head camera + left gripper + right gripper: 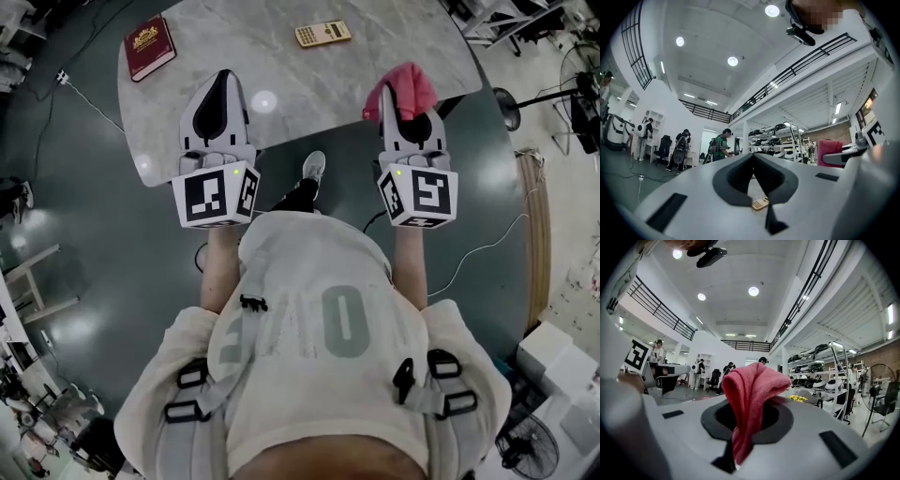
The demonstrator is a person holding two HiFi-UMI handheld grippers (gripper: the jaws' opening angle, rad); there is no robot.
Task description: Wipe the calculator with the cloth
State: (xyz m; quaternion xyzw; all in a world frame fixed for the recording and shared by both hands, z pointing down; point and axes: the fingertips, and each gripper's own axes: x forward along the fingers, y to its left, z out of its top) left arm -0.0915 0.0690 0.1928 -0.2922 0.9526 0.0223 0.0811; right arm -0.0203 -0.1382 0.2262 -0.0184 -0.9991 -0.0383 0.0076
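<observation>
Cloth (405, 89), pink, is pinched in the right gripper (394, 108), at about 1 o'clock in the head view. The jaws are closed tight on it. In the right gripper view, one end is bunched up over the tips and the other end is hung down between the jaws.

The left gripper (223, 80) is held at about 11 o'clock, well apart from the right one. Its jaws are shut together and nothing is held in them.

A shoe (314, 167) is seen on the dark floor (94, 234) between the two grippers. Both grippers are held out over the near edge of a grey table (281, 103).

Farther out on the table, a red book (150, 47) is laid flat at 11 o'clock, near the left edge. The calculator (322, 34) is laid flat at 12 o'clock, on the far part of the table. It is touched by neither gripper and is well apart from the cloth. In the left gripper view it is seen small, in the gap below the closed tips.

Far behind the table, people (723, 143) and shelves (780, 138) are seen, with round lights (732, 61) set in a white ceiling (708, 37).
</observation>
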